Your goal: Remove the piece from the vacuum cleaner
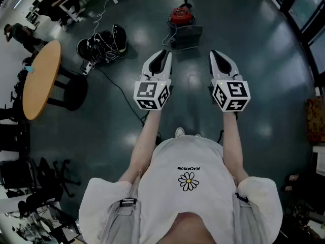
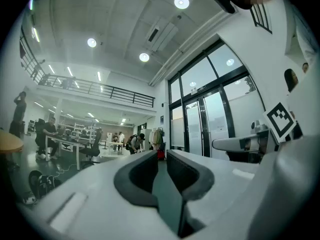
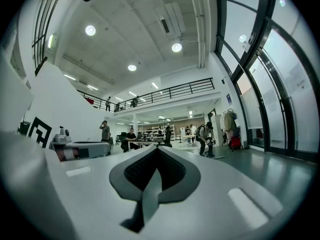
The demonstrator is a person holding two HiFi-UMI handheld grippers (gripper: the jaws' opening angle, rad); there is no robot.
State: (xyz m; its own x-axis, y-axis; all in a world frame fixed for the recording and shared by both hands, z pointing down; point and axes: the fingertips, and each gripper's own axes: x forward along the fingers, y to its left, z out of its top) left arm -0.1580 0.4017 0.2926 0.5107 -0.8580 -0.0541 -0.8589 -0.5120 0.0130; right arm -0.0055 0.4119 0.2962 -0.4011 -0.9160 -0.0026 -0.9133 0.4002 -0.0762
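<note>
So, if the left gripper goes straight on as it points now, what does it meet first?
Probably the red vacuum cleaner; nothing stands between. The left gripper may pass above it: height unclear.

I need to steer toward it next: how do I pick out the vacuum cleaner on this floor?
On the dark floor, look just past the tips of the left gripper and right gripper. The vacuum cleaner stands there, in the head view right of the black heap of gear by the round wooden table. It alone has a red top above a dark base.
</note>
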